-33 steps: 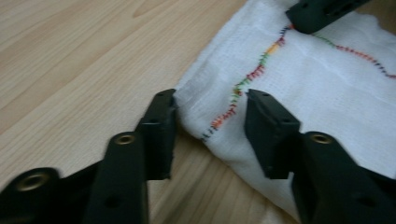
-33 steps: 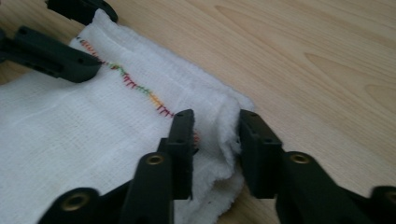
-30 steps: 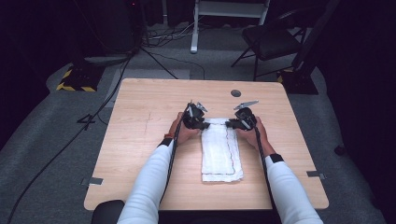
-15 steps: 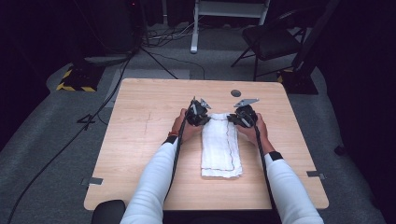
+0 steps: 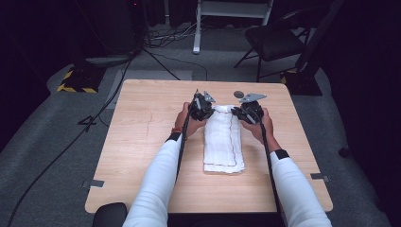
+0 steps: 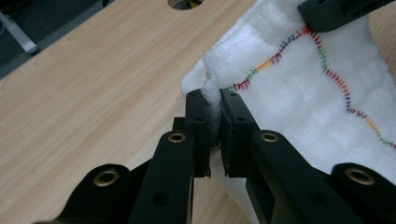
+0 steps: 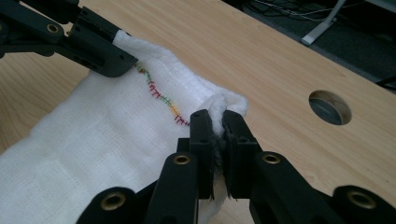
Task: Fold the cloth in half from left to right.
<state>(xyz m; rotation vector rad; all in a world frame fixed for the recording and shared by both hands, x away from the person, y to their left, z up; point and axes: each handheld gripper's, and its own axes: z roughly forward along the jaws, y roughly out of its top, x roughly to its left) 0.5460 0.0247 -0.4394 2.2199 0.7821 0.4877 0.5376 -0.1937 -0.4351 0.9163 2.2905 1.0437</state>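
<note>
Wooden table (image 5: 142, 142), dark room; tongs (image 6: 213, 122) pinch white towel (image 5: 222, 142).

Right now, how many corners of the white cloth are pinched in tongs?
2. The left tongs pinch the folded white stitched cloth at its far left corner; the right tongs pinch its far right corner.

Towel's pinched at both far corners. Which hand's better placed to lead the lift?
Neither, really. The left gripper and the right gripper are each shut on a far corner of the towel, level with each other. If one must lead, I'd guess left: more cloth shows between its pads.
</note>
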